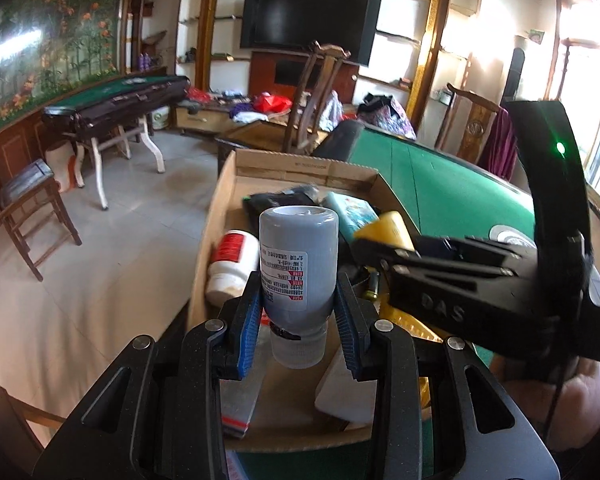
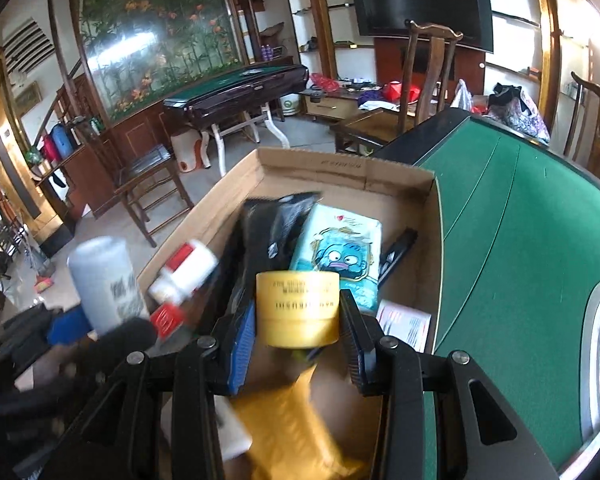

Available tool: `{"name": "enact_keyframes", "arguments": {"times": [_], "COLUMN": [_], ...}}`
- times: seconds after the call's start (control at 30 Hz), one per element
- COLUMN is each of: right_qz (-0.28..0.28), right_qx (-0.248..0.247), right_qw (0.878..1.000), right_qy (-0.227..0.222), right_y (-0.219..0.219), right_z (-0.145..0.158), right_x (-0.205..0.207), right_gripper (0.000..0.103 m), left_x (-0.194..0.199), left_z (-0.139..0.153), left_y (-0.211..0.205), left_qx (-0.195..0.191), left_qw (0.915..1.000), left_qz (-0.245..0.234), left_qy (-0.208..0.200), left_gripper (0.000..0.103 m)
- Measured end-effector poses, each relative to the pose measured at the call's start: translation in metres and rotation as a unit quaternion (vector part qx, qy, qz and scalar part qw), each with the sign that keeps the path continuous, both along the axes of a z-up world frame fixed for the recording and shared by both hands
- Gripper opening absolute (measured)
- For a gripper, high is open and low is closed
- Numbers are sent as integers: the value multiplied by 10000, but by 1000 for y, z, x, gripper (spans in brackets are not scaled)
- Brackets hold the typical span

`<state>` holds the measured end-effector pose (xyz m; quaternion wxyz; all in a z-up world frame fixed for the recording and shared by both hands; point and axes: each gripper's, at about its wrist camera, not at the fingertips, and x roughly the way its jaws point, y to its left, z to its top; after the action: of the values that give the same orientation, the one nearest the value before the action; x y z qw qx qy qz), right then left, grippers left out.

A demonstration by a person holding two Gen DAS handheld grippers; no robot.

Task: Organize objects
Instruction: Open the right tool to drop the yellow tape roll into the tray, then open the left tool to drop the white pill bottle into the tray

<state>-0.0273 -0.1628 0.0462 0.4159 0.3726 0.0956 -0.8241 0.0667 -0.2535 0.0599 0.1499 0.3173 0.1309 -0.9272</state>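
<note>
My left gripper (image 1: 299,320) is shut on a grey bottle (image 1: 298,256) with a printed label. The bottle's clear cap points back toward the camera, and it hangs over an open cardboard box (image 1: 300,166). My right gripper (image 2: 299,338) is shut on a round yellow jar (image 2: 298,312), also above the box (image 2: 340,168). In the left wrist view the yellow jar (image 1: 386,226) sits at the tip of the other gripper, just right of the bottle. The grey bottle (image 2: 104,280) appears blurred at the left of the right wrist view.
The box stands on a green felt table (image 2: 520,220). Inside it lie a white bottle with a red label (image 2: 188,268), a black pouch (image 2: 276,224), a blue cartoon tissue pack (image 2: 340,256), a yellow packet (image 2: 300,420) and a leaflet (image 2: 404,320). Chairs and another table stand beyond.
</note>
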Motion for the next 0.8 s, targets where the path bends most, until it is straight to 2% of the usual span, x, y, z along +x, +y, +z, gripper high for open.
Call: {"name": "enact_keyframes", "arguments": {"times": [0.13, 0.5, 0.8], "right_qz": [-42, -74, -45], "right_qx": [-21, -297, -443], "right_qw": [9999, 9986, 9987], "right_qy": [-153, -431, -258], "right_y": [-3, 19, 36], "right_z": [-3, -1, 13], "right_x": [-11, -11, 3], "right_gripper": [40, 40, 47], "left_x": [-15, -26, -26], "left_z": [-5, -12, -7], "left_y": [-3, 5, 10], "left_qx": [201, 139, 202], "left_qw": [9996, 9995, 9994], "left_qz": [-112, -137, -180], "left_qy": [-136, -244, -195], "left_gripper": [34, 34, 36]}}
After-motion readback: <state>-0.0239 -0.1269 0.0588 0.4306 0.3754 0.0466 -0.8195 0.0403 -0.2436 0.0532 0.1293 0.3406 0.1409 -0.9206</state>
